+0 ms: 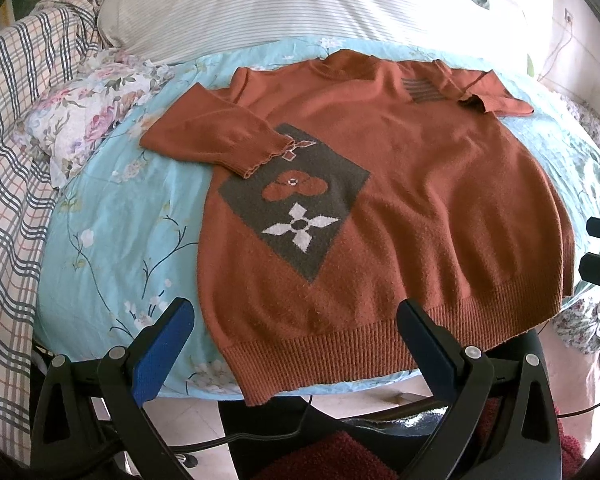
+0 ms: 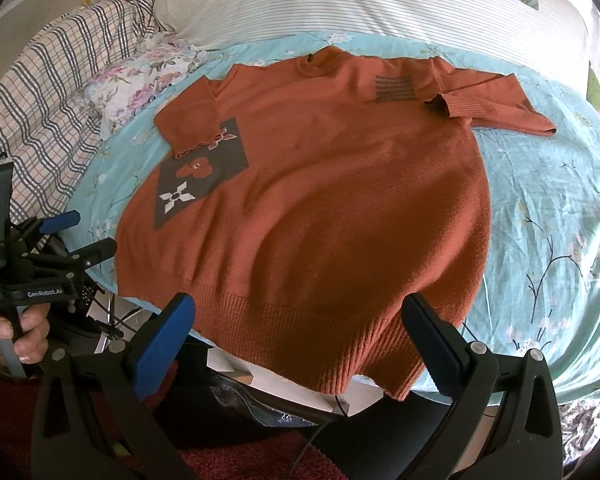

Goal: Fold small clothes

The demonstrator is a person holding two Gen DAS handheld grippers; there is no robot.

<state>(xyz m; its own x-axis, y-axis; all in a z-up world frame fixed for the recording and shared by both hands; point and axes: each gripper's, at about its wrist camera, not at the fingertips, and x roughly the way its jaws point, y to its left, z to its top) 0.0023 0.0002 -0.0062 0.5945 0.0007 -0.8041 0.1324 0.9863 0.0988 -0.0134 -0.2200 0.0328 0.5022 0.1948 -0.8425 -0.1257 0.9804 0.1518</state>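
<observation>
A rust-orange knitted sweater (image 1: pixel 400 184) lies flat, front up, on a light blue floral sheet (image 1: pixel 112 216), and shows again as the sweater (image 2: pixel 320 200) in the right wrist view. Its left sleeve (image 1: pixel 216 136) is folded in over the grey diamond panel (image 1: pixel 296 200). The right sleeve (image 2: pixel 488 100) is folded in near the chest stripes. My left gripper (image 1: pixel 296 316) stands open just before the ribbed hem (image 1: pixel 332 352), holding nothing. My right gripper (image 2: pixel 300 316) is open too, over the hem's right part. The left gripper (image 2: pixel 82 234) also appears at the right view's left edge.
A striped white pillow (image 1: pixel 292 4) lies behind the sweater. A floral pillow (image 1: pixel 88 116) and a plaid blanket (image 1: pixel 8 168) sit at the left. The sheet's front edge drops to a tiled floor with black cables (image 1: pixel 260 432). A hand (image 2: pixel 24 332) holds the left gripper's handle.
</observation>
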